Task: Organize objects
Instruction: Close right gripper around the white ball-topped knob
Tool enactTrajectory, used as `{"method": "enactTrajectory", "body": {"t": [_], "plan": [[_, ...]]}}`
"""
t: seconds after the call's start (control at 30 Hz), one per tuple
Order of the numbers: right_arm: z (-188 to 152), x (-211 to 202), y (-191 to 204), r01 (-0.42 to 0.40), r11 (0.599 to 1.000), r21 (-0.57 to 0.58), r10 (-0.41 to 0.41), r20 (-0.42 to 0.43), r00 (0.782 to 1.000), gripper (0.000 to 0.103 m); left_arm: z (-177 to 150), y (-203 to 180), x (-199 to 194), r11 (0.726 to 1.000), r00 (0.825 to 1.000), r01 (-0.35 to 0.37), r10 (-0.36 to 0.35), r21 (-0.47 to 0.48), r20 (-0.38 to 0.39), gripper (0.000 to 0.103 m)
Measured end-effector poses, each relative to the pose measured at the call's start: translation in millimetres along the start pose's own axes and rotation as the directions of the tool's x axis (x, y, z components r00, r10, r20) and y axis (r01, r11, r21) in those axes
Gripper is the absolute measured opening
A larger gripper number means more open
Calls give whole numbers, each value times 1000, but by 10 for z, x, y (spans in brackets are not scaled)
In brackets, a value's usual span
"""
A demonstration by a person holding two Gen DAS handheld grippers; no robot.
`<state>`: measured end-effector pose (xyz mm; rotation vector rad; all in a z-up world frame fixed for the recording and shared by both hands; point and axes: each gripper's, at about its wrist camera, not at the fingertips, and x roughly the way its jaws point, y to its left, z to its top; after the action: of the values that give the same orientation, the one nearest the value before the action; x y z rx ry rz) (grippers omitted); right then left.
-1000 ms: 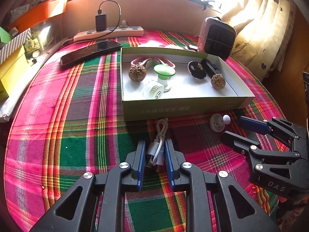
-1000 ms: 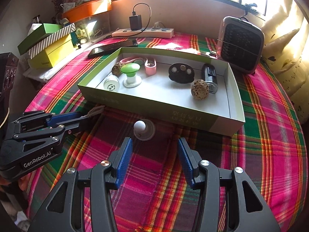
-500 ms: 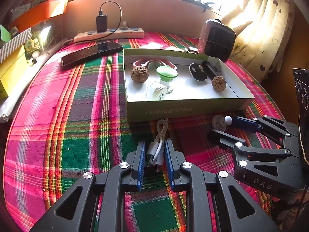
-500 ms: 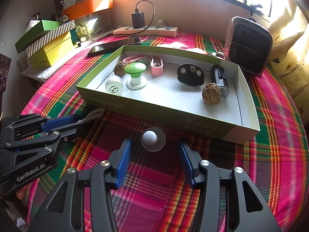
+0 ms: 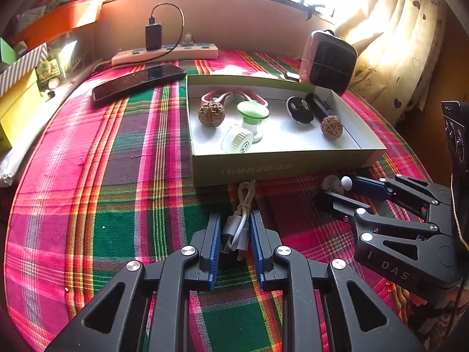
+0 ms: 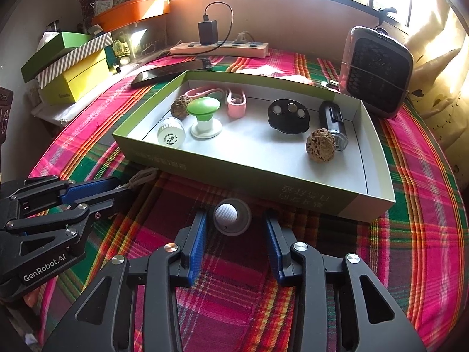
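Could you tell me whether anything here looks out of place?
Two things lie on the cloth outside the box: a bundled cable clamped in the left tongs, and a small white knob between the closing right tongs.

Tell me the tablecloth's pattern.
Plaid of pink, red and green on the tablecloth, clearest in the left wrist view.

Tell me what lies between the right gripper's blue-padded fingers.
A small round grey disc with a white ball on top, resting on plaid cloth; the closing pads don't touch it yet. Right wrist view.

Open box (image 6: 310,198) mid-table, phone (image 6: 173,70) far left of it, heater (image 6: 378,70) far right, coiled cable (image 5: 241,205) and knob (image 6: 231,215) near side.
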<state>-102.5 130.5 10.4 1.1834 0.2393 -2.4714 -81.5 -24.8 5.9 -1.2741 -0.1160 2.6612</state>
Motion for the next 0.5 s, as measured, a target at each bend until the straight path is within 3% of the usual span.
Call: {"method": "enactTrajectory", "body": {"t": [0.2, 0.5], "plan": [[1, -4, -19, 6, 1000, 6, -6, 1, 1000, 27, -2, -1, 0, 1000, 1000, 0, 0, 0, 0, 18], [7, -4, -23, 5, 1000, 7, -5, 1, 1000, 27, -3, -2, 0, 1000, 1000, 0, 0, 0, 1, 18]]}}
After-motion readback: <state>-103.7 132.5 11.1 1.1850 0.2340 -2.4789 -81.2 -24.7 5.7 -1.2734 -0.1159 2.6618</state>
